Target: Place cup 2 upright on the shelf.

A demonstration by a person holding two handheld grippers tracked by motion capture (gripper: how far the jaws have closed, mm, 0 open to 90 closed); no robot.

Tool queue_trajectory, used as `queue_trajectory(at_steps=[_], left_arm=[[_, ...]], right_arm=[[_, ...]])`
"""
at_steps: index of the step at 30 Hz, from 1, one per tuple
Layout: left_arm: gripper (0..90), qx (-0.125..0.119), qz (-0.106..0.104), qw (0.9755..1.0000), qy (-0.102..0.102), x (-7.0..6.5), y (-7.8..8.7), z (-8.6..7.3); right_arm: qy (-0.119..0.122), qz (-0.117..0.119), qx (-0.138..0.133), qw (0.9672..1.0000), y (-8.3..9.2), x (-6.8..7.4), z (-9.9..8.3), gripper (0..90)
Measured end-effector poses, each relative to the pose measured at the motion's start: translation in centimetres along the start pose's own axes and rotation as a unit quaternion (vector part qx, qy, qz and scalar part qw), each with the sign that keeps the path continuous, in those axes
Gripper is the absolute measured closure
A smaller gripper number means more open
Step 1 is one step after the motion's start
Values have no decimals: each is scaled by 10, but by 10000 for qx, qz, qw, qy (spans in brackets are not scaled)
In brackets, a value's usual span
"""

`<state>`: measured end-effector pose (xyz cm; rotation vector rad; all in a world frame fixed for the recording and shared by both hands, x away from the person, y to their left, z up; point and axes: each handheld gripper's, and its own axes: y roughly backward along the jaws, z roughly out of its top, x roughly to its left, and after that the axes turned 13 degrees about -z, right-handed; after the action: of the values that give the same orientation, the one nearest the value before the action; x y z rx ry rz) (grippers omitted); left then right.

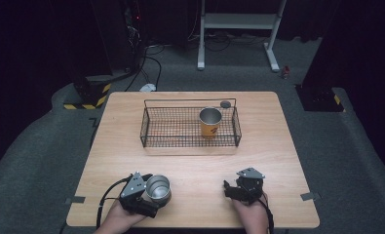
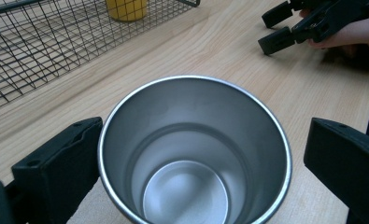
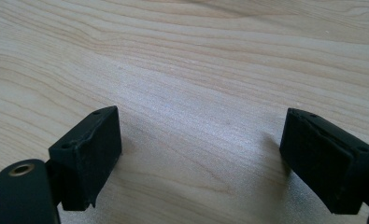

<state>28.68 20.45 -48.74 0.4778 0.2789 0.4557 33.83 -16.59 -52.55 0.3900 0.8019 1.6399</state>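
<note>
An empty steel cup (image 1: 158, 189) (image 2: 194, 154) is at the table's front left, its mouth turned toward the left gripper camera. My left gripper (image 1: 155, 195) (image 2: 205, 140) is open around it. Its left jaw is against the cup wall, and a strip of table shows between the rim and its right jaw. My right gripper (image 1: 227, 190) (image 3: 201, 140) is open over bare wood at the front right, with nothing between its jaws. The right gripper (image 2: 273, 28) and the hand holding it also appear far off in the left gripper view.
A black wire basket (image 1: 190, 144) (image 2: 28, 51) stands at the table's middle back. An orange cup with a steel rim (image 1: 210, 122) (image 2: 126, 9) stands upright in its right part. A small dark round thing (image 1: 225, 104) lies behind the basket. Bare wood lies between basket and grippers.
</note>
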Motion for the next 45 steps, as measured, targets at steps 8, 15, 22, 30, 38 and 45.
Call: queue_trajectory(at_steps=[8,15,22,30,38,45], left_arm=[[5,69,52,10000,-13,3,-1,-10],[5,47,60,10000,-60,3,-4,-12],[5,91,125,9999,-68,6,-9,-13],[64,-78,182,9996,-183,5,-10,-11],[144,-170,167,9993,-271,3,-7,-12],[154,-162,160,9994,-253,4,-6,-12]], right_arm=[[4,5,-3,10000,0,0,0,129],[5,-6,-10,10000,0,0,0,131],[-4,-17,-7,10000,0,0,0,132],[4,-9,-11,10000,0,0,0,132],[3,-4,-11,10000,0,0,0,132],[3,-3,-10,10000,0,0,0,132]])
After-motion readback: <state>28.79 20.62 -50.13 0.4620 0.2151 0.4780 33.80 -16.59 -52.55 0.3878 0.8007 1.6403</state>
